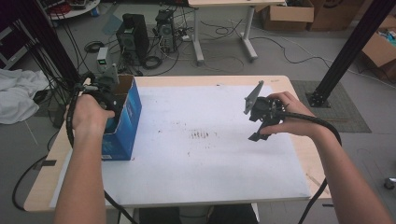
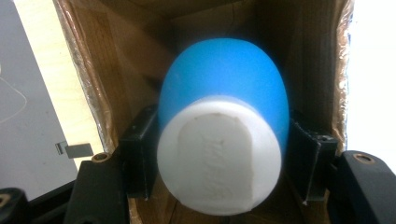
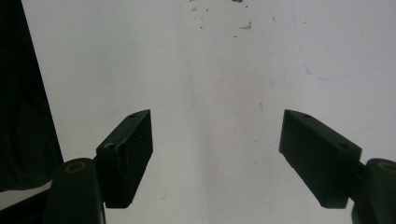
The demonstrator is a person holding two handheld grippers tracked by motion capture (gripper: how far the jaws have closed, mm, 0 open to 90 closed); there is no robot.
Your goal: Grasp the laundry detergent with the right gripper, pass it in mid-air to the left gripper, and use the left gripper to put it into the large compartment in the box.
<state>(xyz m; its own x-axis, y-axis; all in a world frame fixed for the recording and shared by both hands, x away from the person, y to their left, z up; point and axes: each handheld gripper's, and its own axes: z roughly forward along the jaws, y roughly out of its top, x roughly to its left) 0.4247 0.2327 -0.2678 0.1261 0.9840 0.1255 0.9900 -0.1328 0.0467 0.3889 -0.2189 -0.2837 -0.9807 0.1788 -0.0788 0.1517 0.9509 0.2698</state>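
Underneath, stained white sheet (image 1: pixel 210 154) over table (image 1: pixel 299 98)

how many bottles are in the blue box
1: a blue plastic bottle with a white cap, inside the open blue cardboard box at the table's left edge, clamped between the left gripper jaws. More may be hidden behind it.

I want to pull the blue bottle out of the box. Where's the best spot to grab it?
Grab the blue bottle across its rounded sides just behind the white cap, coming straight in through the cardboard box's open end. The cap faces the opening, and the left hand-held gripper clamps it there.
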